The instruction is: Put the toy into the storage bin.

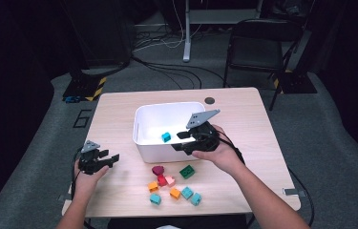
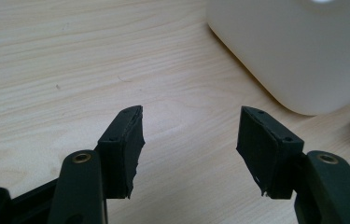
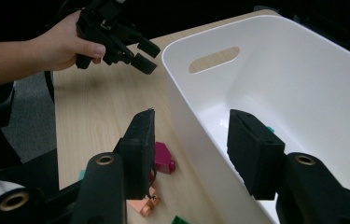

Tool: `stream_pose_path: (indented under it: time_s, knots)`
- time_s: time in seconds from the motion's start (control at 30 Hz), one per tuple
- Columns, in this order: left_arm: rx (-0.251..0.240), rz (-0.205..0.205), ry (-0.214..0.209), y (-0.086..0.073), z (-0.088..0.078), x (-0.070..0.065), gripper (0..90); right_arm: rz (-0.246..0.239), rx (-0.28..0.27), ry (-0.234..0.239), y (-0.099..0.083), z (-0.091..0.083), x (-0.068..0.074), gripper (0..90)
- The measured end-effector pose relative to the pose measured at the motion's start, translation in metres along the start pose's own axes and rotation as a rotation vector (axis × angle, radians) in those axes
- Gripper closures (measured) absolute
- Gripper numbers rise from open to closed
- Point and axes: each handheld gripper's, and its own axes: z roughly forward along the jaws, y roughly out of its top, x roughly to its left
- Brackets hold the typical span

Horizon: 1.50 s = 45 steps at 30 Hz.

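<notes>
A white plastic bin [image 1: 167, 125] stands in the middle of the wooden table [image 1: 243, 109], and one teal block [image 1: 166, 137] already lies on its floor, so the work in hand looks like moving toy blocks from the table into the bin. The right gripper [image 1: 186, 141] hangs over the bin's near right rim with its jaws apart and nothing between them; in the right gripper view [image 3: 189, 154] they straddle the bin's wall, one jaw over the table and one over the inside, which suggests a block has been let go there and the hand is clear to fetch another. The rest of the blocks [image 1: 173, 183], among them dark red, green, orange, pink and teal ones, sit in a loose cluster between the bin and the table's near edge, within easy reach of that hand. The left gripper [image 1: 109, 159] waits near the table's left edge, low over bare wood, its jaws open and empty, well apart from the blocks, probably kept out of the way.
</notes>
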Motion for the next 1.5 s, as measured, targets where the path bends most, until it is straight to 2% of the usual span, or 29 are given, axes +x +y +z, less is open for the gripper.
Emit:
stream_pose_path:
  time_s: [0.37, 0.53, 0.6, 0.63, 0.8, 1.07, 1.27, 1.5]
  knots:
    - [-0.004, -0.002, 0.004, -0.001, 0.001, 0.000, 40.6, 0.018, 0.020, 0.017, -0.032, 0.011, 0.004, 51.5]
    - [0.002, -0.002, 0.003, -0.001, 0.001, 0.000, 40.6, 0.026, 0.040, 0.024, -0.058, 0.028, 0.002, 51.4]
    - [0.002, -0.002, 0.003, -0.001, 0.001, 0.000, 40.6, 0.024, 0.044, 0.024, -0.062, 0.031, 0.001, 51.3]
    - [0.005, -0.004, 0.003, -0.001, 0.000, 0.000, 40.6, 0.035, 0.049, 0.020, -0.070, 0.038, -0.001, 51.3]
    - [0.004, -0.006, 0.005, -0.001, 0.001, 0.001, 40.6, 0.046, 0.063, 0.025, -0.085, 0.051, -0.005, 50.7]
    - [-0.006, -0.009, 0.009, -0.002, 0.000, 0.001, 40.6, 0.063, 0.077, 0.026, -0.099, 0.068, -0.007, 50.4]
    - [-0.005, -0.009, 0.012, -0.002, 0.000, 0.002, 40.6, 0.057, 0.105, 0.024, -0.106, 0.077, -0.008, 49.9]
    - [-0.005, -0.009, 0.013, -0.002, 0.001, 0.002, 40.7, 0.105, 0.132, 0.044, -0.118, 0.085, -0.012, 48.0]
